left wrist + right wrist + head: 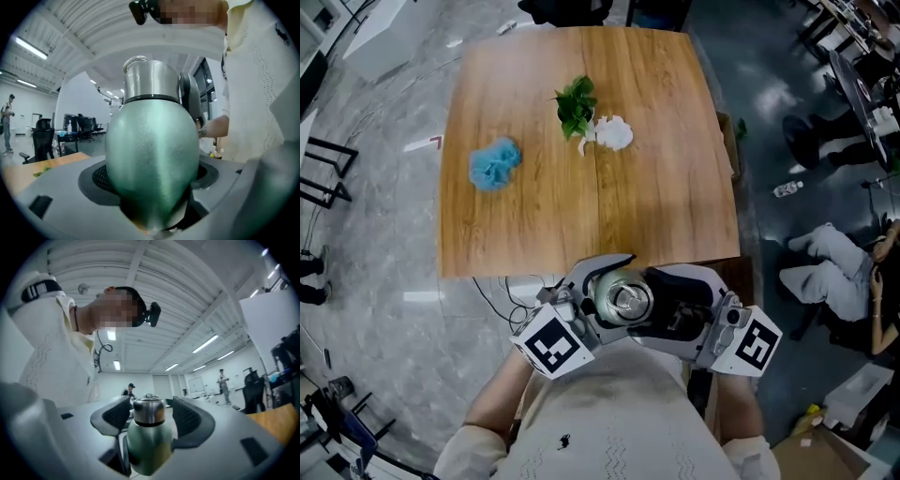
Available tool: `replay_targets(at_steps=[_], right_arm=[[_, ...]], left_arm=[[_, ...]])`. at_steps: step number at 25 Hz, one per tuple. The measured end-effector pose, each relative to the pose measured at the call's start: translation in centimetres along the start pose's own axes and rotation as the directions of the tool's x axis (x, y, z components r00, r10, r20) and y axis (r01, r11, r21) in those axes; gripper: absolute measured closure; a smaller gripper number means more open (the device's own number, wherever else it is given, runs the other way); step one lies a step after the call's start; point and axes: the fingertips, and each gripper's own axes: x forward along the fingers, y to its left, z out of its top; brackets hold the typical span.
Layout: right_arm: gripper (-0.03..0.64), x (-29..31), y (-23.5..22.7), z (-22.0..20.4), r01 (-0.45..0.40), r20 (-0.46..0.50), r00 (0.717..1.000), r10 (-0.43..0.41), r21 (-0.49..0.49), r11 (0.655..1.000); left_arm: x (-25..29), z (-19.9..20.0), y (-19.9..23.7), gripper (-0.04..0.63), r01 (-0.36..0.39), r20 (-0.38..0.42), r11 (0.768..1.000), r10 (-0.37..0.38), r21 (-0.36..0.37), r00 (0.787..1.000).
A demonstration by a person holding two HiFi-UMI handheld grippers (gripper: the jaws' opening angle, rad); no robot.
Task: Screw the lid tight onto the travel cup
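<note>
The travel cup (623, 302) is held in the air close to the person's chest, just off the table's near edge. Its green body (152, 164) fills the left gripper view, with my left gripper (154, 187) shut on it. The steel lid (150, 79) sits on top of the cup. In the right gripper view that lid (148, 411) stands between the two dark pads (190, 418) of my right gripper (148, 417), which is open, with a gap showing at the right pad. In the head view, the left gripper (592, 302) and right gripper (664, 314) flank the cup.
The wooden table (534, 216) carries a blue fluffy bundle (494, 164), a green leafy sprig (576, 105) and a white lump (614, 133) at its far side. Another person (834, 272) is on the floor at the right, and cables hang under the table's near edge.
</note>
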Motion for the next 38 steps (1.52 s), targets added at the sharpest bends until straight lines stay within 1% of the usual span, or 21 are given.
replay_targets(at_steps=[2, 4, 5, 7, 8, 10, 11, 12, 14, 17, 18, 20, 21, 22, 25, 28, 30, 32, 35, 37, 38], right_arm=[[0.348, -0.1, 0.9, 0.2, -0.107, -0.029, 0.994, 0.106, -0.026, 0.994], [0.376, 0.1, 1.1, 0.3, -0.122, -0.038, 0.992, 0.120, -0.047, 0.991], [0.377, 0.2, 0.8, 0.3, -0.084, -0.028, 0.996, 0.083, -0.056, 0.995], [0.379, 0.5, -0.4, 0.6, 0.065, 0.007, 0.998, -0.064, -0.074, 0.995], [0.379, 0.6, -1.0, 0.7, 0.160, 0.027, 0.987, -0.158, -0.078, 0.984], [0.379, 0.8, -2.1, 0.6, 0.332, 0.055, 0.943, -0.329, -0.073, 0.940], [0.378, 0.9, -2.4, 0.4, 0.381, 0.057, 0.924, -0.377, -0.065, 0.922], [0.379, 0.9, -2.3, 0.1, 0.390, 0.053, 0.920, -0.388, -0.056, 0.919], [0.371, 0.7, -1.9, -0.3, 0.320, 0.034, 0.947, -0.319, -0.035, 0.947], [0.337, -0.4, -1.0, 0.0, 0.109, 0.002, 0.994, -0.109, -0.003, 0.994], [0.337, -0.5, -0.4, 0.0, 0.014, -0.017, 1.000, -0.014, 0.005, 1.000], [0.341, -0.6, 1.1, 0.2, -0.149, -0.048, 0.988, 0.150, 0.020, 0.989], [0.357, -0.5, 1.4, 0.3, -0.183, -0.051, 0.982, 0.183, 0.017, 0.983], [0.358, -0.4, 1.4, 0.5, -0.174, -0.046, 0.984, 0.174, 0.004, 0.985], [0.371, 0.2, -0.1, 0.9, 0.021, 0.005, 1.000, -0.021, -0.039, 0.999], [0.374, 0.5, -1.6, 0.6, 0.269, 0.056, 0.962, -0.267, -0.027, 0.963], [0.373, 0.5, -2.0, 0.0, 0.340, 0.055, 0.939, -0.339, 0.005, 0.941], [0.372, 0.4, -1.6, -0.5, 0.279, 0.039, 0.959, -0.280, 0.025, 0.960], [0.339, -0.3, 0.2, -0.6, 0.021, -0.025, 0.999, -0.021, 0.024, 0.999], [0.341, -0.4, 1.9, -0.6, -0.171, -0.104, 0.980, 0.170, 0.000, 0.985], [0.341, -0.3, 2.6, -0.5, -0.236, -0.135, 0.963, 0.232, -0.015, 0.972]], left_arm=[[0.2, -0.1, -1.3, 0.188, 0.060, -0.013, 0.998, -0.060, 0.033, 0.998], [0.5, -0.3, -1.5, 0.188, 0.052, -0.016, 0.998, -0.052, 0.029, 0.999], [0.7, -0.4, -1.1, 0.188, 0.018, -0.014, 1.000, -0.018, 0.017, 1.000], [0.8, -0.4, 0.6, 0.188, -0.097, -0.018, 0.995, 0.097, -0.003, 0.995], [0.8, -0.4, 1.5, 0.189, -0.159, -0.024, 0.987, 0.159, -0.008, 0.987], [0.9, -0.6, 3.0, 0.189, -0.245, -0.037, 0.969, 0.244, -0.020, 0.969], [0.9, -0.7, 3.3, 0.188, -0.259, -0.040, 0.966, 0.258, -0.028, 0.965], [0.9, -0.7, 3.4, 0.187, -0.255, -0.039, 0.966, 0.253, -0.033, 0.967], [0.9, -0.5, 2.9, 0.188, -0.210, -0.026, 0.977, 0.209, -0.028, 0.978], [0.8, 0.2, 0.9, 0.189, -0.078, -0.010, 0.997, 0.079, 0.025, 0.997], [0.9, 0.3, -0.1, 0.188, -0.024, -0.011, 0.999, 0.024, 0.047, 1.000], [1.1, 0.4, -1.7, 0.189, 0.066, -0.014, 0.995, -0.065, 0.076, 0.998], [1.2, 0.4, -2.1, 0.188, 0.081, -0.013, 0.994, -0.080, 0.075, 0.997], [1.3, 0.4, -2.0, 0.189, 0.070, -0.009, 0.995, -0.070, 0.066, 0.998], [1.2, 0.3, 0.0, 0.189, -0.057, -0.012, 0.998, 0.058, 0.041, 0.998], [1.2, -0.2, 1.9, 0.188, -0.177, -0.029, 0.984, 0.178, 0.020, 0.984], [1.1, -0.5, 2.3, 0.188, -0.194, -0.033, 0.981, 0.194, -0.010, 0.981], [0.9, -0.5, 1.7, 0.189, -0.148, -0.025, 0.989, 0.148, -0.007, 0.989], [0.8, -0.3, -0.9, 0.187, 0.025, -0.029, 0.998, -0.024, 0.051, 0.999], [0.8, -0.5, -2.9, 0.188, 0.149, -0.047, 0.985, -0.145, 0.087, 0.988], [0.8, -0.5, -3.5, 0.187, 0.186, -0.050, 0.978, -0.182, 0.092, 0.982]])
